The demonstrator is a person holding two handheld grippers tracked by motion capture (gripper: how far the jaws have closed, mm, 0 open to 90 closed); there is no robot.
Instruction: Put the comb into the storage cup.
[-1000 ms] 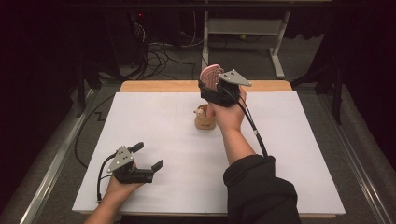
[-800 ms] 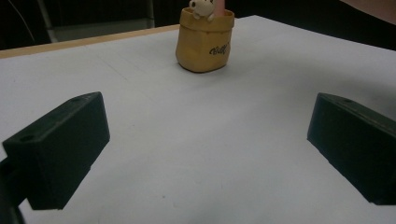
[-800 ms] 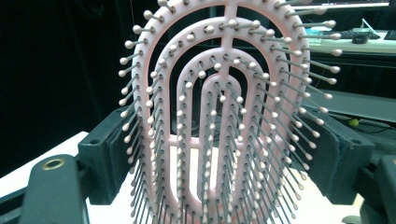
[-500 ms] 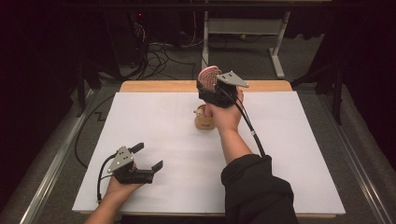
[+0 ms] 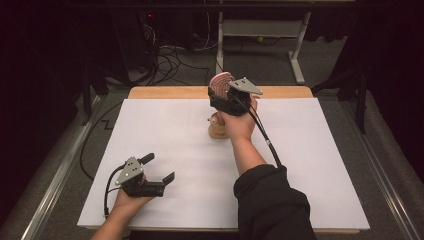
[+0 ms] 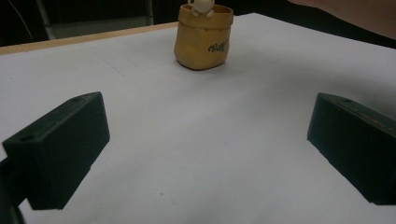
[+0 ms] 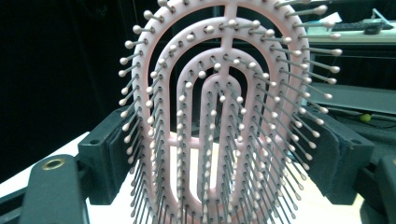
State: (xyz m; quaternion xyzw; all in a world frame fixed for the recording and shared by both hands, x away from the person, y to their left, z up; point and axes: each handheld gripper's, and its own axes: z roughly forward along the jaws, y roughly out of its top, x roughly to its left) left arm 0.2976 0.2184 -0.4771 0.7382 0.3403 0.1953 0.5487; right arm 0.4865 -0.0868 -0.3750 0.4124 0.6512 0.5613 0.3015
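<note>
Here the right gripper (image 5: pixel 223 90) holds a pink vented hairbrush (image 5: pixel 220 82) upright above the far middle of the table (image 5: pixel 320 165), its fingers (image 7: pixel 105 154) clenched on the two edges of the brush head. In the right gripper view the head (image 7: pixel 224 116) stands between the two pads, bristles facing the camera. Just below and nearer than the brush, a small yellow pot (image 5: pixel 217 128) with a pale figure peeking over its rim stands on the white table top, close beside the right hand (image 5: pixel 239 121).

The left gripper (image 5: pixel 157 170) rests near the left near corner of the table, fingers (image 6: pixel 60 149) released and spread wide with nothing between them; in its view the yellow pot (image 6: pixel 203 36) stands farther off.

The brush looks light and fairly stiff, a thin open plastic frame that could flex or slip if pinched hard. Its ball-tipped bristles are springy and give poor purchase, so the solid rim of the head, as now, or the handle seems the better place to hold. The pot looks small and easily tipped by a nudge.
</note>
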